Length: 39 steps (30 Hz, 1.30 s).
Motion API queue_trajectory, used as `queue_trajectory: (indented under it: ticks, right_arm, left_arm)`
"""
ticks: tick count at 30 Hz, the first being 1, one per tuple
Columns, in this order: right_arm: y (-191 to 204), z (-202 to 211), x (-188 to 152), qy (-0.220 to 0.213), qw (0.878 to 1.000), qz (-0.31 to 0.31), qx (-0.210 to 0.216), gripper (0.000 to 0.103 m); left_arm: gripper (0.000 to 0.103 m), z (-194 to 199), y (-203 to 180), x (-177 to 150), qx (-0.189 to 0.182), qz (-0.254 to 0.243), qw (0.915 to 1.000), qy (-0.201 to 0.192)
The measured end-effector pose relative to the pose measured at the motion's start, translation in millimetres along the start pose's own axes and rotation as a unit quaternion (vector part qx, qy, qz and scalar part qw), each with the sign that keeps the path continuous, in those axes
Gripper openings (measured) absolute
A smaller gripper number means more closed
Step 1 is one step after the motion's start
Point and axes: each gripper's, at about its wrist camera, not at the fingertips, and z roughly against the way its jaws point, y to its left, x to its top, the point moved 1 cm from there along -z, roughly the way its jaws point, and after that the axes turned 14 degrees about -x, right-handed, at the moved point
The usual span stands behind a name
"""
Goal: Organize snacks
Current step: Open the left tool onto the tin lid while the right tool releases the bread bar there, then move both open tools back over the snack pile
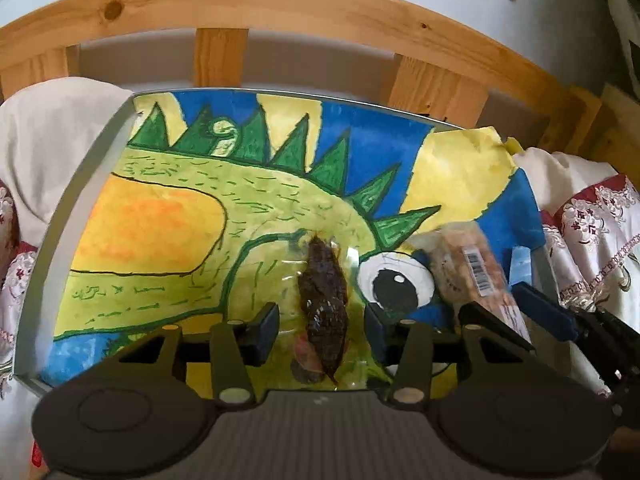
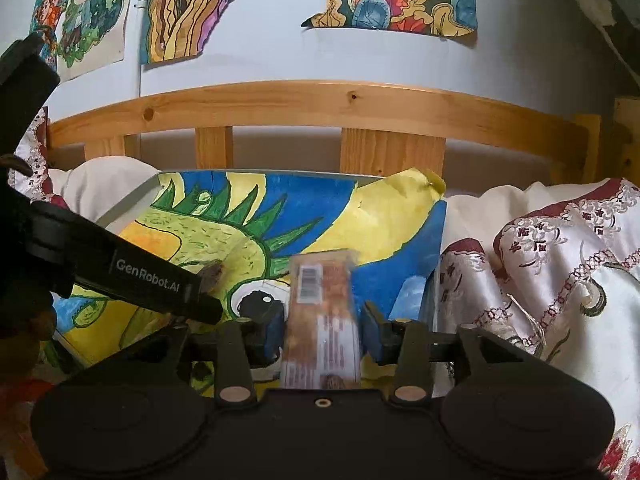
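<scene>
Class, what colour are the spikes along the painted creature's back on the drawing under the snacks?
Green, outlined in black: the spikes show best in the left wrist view.

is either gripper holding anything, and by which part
Left gripper: nothing held; the dark snack lies between open jaws, untouched. Right gripper: the barcode packet stands between its pads at its lower half; whether they press it cannot be told.
</scene>
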Motion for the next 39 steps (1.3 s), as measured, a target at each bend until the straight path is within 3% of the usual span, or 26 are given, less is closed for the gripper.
queue_trajectory:
  ticks: [7,16,19,29,39]
  right_arm:
    - [-2,9,3,-0.015,1.0,-0.004,-0.011,0.066]
    - [-9,47,19,-0.055,0.998,-0.027,-0.03,0.094]
    - [-11,71,25,-0.073,0.996,-0.041,-0.04,0.102]
    - [-14,144,29,-0.099,0.99,-0.084,-0.057,0.102]
    - [0,216,1,-0.109,0.989,-0.076,-0.064,0.102]
  left_arm:
    - [0.08,23,7,1,-0.004,0.018,0.9992,-0.036]
    - [0.101,86,8,-6,0.018,0.012,0.9922,-0.123]
    - [0.102,112,8,-14,0.027,0.007,0.9882,-0.151]
    - [0.102,191,7,-53,0.063,-0.007,0.9738,-0.219]
    - [0.102,244,25,-103,0.078,0.008,0.9716,-0.223]
